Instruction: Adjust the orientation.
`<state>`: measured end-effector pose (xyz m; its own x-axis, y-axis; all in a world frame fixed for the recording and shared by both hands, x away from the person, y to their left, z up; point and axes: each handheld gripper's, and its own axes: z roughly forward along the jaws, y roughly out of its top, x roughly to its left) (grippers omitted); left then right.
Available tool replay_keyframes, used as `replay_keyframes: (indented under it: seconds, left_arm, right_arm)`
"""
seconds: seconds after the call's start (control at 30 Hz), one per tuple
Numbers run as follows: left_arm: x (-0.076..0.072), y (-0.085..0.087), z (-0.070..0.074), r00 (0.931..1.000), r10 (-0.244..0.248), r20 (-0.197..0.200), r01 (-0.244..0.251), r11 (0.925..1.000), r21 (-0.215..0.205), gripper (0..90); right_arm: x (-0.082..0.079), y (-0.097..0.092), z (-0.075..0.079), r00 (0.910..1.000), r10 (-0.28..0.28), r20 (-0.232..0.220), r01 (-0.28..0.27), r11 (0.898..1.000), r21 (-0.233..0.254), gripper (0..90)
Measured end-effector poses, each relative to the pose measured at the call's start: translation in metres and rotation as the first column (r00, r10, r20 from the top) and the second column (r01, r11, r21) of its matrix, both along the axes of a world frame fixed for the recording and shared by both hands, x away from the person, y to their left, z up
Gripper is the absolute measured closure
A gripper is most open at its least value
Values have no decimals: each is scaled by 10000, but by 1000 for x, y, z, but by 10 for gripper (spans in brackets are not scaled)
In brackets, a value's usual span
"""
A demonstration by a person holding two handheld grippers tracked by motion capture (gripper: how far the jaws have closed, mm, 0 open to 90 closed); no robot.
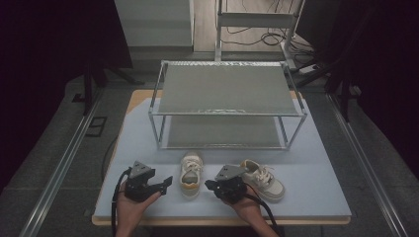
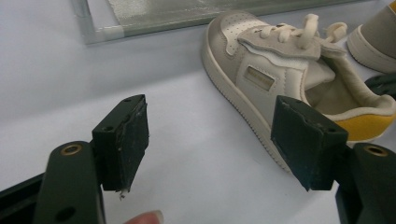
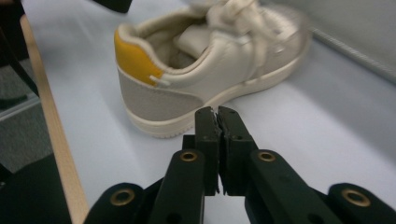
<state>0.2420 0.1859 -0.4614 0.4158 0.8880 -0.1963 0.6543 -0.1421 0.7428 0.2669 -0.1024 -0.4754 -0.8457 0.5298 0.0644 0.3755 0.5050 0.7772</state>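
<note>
No text or label can be read.

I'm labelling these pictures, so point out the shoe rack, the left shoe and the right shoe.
Shoe rack (image 1: 225, 89), high view, top shelf.
Left shoe (image 1: 190, 168), high view, laces.
Right shoe (image 1: 267, 183), high view, side panel.

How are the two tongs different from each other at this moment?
The left tongs are wide open, while the right tongs are shut with nothing between the jaws. In the high view the left tongs sit left of the shoe with laces, and the right tongs sit between that shoe and the other shoe. Both are black, held low over the table, and neither grips anything.
</note>
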Motion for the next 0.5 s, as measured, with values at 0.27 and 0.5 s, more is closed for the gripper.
replay_keyframes:
  seconds: [0.27,0.5]
  left_arm:
    - [0,-1,-1,10000,-9,-30,9,10000,36,277]
    - [2,4,-4,9999,77,-124,-78,10000,-54,277]
  right_arm:
    - [-2,16,-7,9996,273,-32,-273,9994,-201,893]
    - [-4,32,-9,9977,682,-63,-682,9977,-27,892]
